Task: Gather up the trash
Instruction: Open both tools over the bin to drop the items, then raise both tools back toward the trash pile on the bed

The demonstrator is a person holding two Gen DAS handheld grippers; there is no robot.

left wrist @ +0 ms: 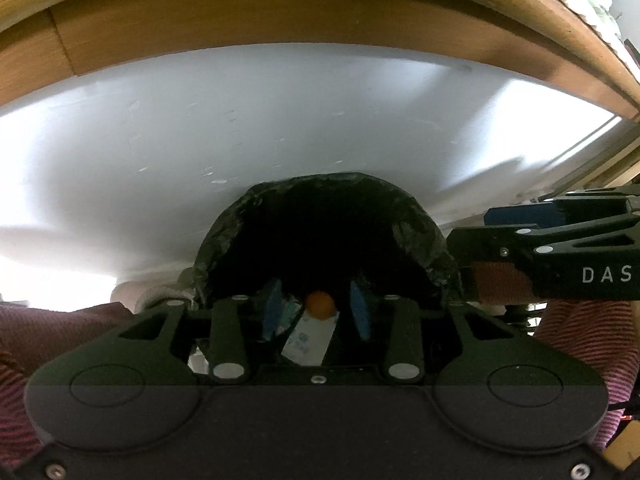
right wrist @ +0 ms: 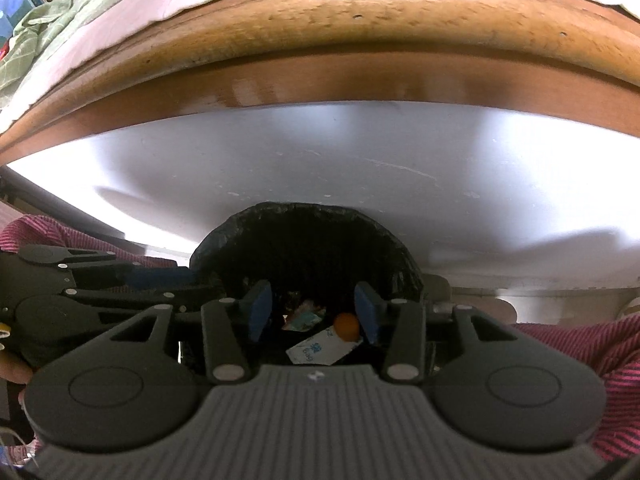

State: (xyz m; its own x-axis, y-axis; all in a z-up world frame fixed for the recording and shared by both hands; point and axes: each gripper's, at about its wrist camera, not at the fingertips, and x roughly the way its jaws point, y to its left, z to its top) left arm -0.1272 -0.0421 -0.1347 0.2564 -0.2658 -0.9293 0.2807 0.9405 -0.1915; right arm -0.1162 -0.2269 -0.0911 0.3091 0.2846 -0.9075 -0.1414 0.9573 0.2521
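Note:
A bin lined with a black bag (left wrist: 416,220) (right wrist: 384,240) opens below both grippers. Inside lie a small orange ball (left wrist: 319,304) (right wrist: 346,325), a white printed packet (left wrist: 306,340) (right wrist: 320,350) and a crumpled teal wrapper (right wrist: 305,318). My left gripper (left wrist: 317,306) hangs open over the bin mouth, nothing between its blue pads. My right gripper (right wrist: 314,312) is likewise open and empty above the bin. In the left wrist view the right gripper's body (left wrist: 560,256) reaches in from the right; the left gripper's body (right wrist: 80,280) shows at the left of the right wrist view.
A wooden bed frame (left wrist: 280,12) (right wrist: 360,40) curves across the top, with pale floor (left wrist: 240,128) (right wrist: 320,160) under it. The person's legs in red striped cloth (left wrist: 60,332) (right wrist: 580,344) flank the bin. Green bedding (right wrist: 48,20) lies at upper left.

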